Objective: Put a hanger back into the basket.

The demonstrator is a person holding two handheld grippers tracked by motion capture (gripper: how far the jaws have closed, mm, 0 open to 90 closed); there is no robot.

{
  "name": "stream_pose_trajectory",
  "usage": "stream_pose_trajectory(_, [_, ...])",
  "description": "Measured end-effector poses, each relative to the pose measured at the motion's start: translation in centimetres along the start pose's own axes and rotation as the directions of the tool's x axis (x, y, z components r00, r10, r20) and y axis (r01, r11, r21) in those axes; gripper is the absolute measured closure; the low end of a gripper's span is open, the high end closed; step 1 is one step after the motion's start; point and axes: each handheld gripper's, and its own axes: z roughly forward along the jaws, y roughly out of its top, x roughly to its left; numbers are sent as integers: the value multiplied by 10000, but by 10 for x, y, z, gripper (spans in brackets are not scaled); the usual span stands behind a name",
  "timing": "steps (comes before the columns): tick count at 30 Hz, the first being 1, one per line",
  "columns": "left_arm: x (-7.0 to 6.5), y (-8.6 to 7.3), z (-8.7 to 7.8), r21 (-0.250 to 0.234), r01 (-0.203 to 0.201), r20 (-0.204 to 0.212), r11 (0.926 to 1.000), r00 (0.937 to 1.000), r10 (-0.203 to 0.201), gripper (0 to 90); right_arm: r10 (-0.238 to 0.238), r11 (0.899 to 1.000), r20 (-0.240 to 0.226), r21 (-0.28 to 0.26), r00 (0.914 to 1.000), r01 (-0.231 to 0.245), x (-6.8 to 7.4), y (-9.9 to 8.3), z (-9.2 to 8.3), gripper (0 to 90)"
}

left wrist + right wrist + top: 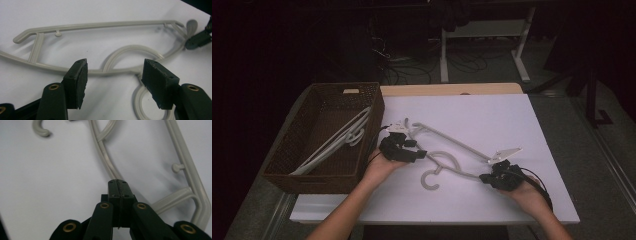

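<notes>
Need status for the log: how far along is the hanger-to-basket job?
Done: at least one grey hanger lies in the wicker basket. In hand: the hanger on the table; the right gripper is shut on its rod, the left gripper stands open over its hook end, pads off it. Left: moving that hanger into the basket.

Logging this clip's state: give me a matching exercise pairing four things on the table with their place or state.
Things:
1. left hand-held gripper
2. right hand-held gripper
3. grey hanger
4. wicker basket

States:
a. lies flat on the white table
b. jaws pressed together on the hanger's arm
c. holds other pale hangers, at the table's left
d. jaws apart, nothing pressed between

Pairs: 1-d, 2-b, 3-a, 4-c
</notes>
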Motion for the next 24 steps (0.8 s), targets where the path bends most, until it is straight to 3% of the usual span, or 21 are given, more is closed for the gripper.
stream_pose_trajectory(5, [-2, 0, 3, 55, -294, 26, 9996, 9996, 294, 349, 342, 9994, 749, -68, 9966, -338, -19, 2, 0, 889])
stream_pose_trajectory(11, [-1, 2, 9, 122, -471, 32, 9988, 9989, 470, 330, 894, 9959, 1502, -232, 9846, -869, -48, 7, 2, 888])
stream_pose_trajectory(15, [1, 10, 18, 279, -1033, -16, 9943, 9946, 1034, 315, 1276, 9899, 1111, -765, 9856, -1196, -54, 5, -3, 881])
stream_pose_trajectory(17, [4, 13, 25, 374, -1171, 38, 9924, 9931, 1170, 318, 1282, 9880, 964, -991, 9870, -1187, -53, 4, -7, 823])
stream_pose_trajectory(20, [10, 19, 39, 714, -1648, 26, 9837, 9863, 1650, 325, 1370, 9807, 489, -1473, 9894, -1285, -50, 4, -13, 712])
stream_pose_trajectory(24, [18, 23, 55, 974, -1900, 136, 9770, 9818, 1895, 316, 1424, 9714, 57, -1929, 9898, -1386, -48, 3, -19, 540])
